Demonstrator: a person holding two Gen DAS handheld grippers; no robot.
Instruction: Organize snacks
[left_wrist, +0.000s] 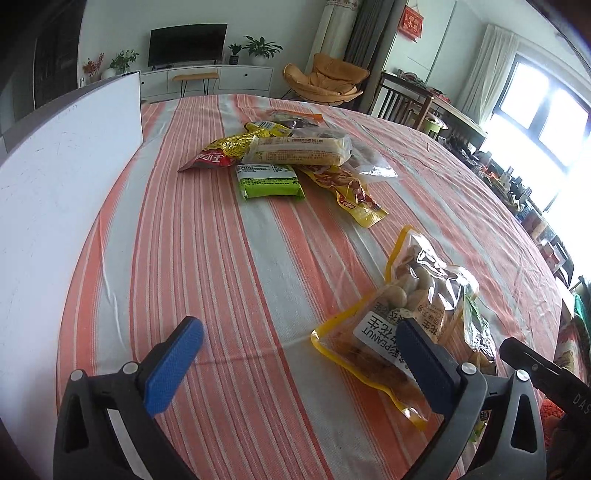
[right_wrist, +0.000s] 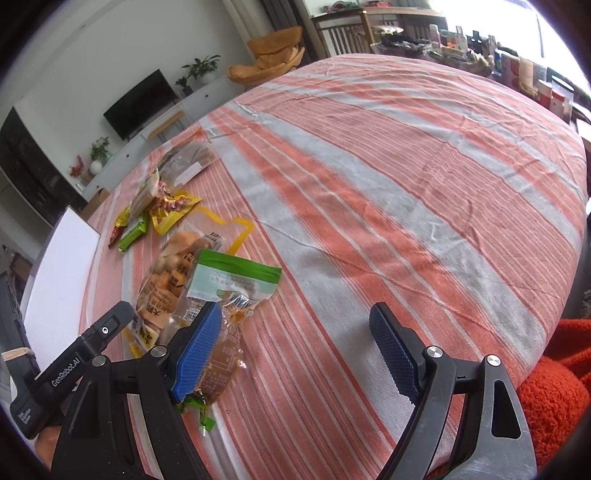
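Both grippers (left_wrist: 301, 343) (right_wrist: 295, 341) gape — peanut bag (left_wrist: 413, 314) alongside.

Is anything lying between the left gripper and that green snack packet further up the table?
Nothing visible does. Only bare striped tablecloth lies between the open left gripper and the green packet. The peanut bag sits off to its right.

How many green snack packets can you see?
2: one green packet in the far pile, one green-topped bag by the peanut bag. Others may hide in the pile.
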